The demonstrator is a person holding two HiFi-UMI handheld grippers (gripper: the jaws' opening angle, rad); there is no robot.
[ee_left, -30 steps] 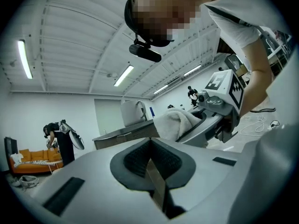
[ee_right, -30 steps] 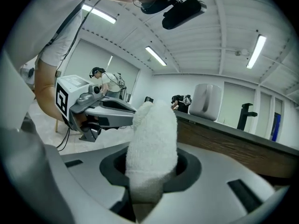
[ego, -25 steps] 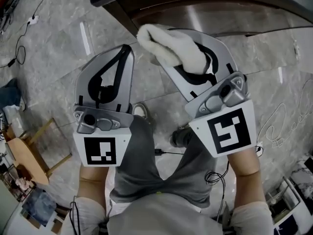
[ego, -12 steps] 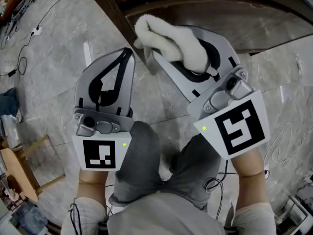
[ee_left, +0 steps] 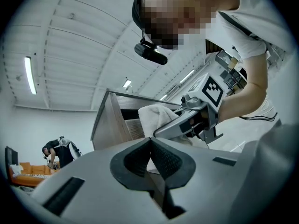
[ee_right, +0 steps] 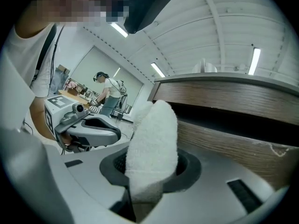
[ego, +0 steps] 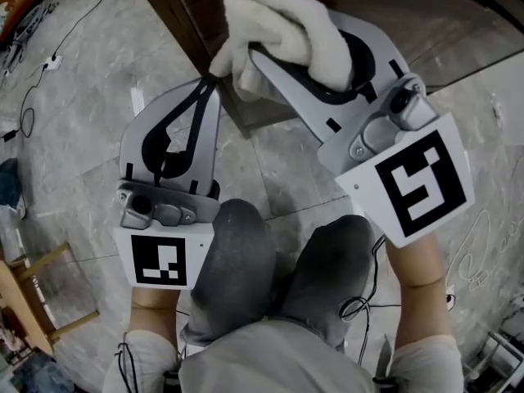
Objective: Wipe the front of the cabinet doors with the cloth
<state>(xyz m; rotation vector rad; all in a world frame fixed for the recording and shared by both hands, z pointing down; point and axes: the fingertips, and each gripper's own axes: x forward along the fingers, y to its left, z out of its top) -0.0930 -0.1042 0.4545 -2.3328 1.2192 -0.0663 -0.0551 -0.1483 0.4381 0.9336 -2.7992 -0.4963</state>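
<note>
While the right gripper [ego: 250,56] is clamped on a fluffy white cloth [ee_right: 153,141] that pokes up out of its jaws as a folded wad, the left gripper [ee_left: 150,146] has its jaws squeezed together on nothing. The cloth is right up at the corner of the wood-grain cabinet [ee_right: 224,139], though honestly I can't tell if it's touching. The left gripper hangs just beside the right one, a bit further from the cabinet. Under both are the person's knees in grey trousers [ego: 246,260] and a grey marbled tile floor [ego: 74,97].
</note>
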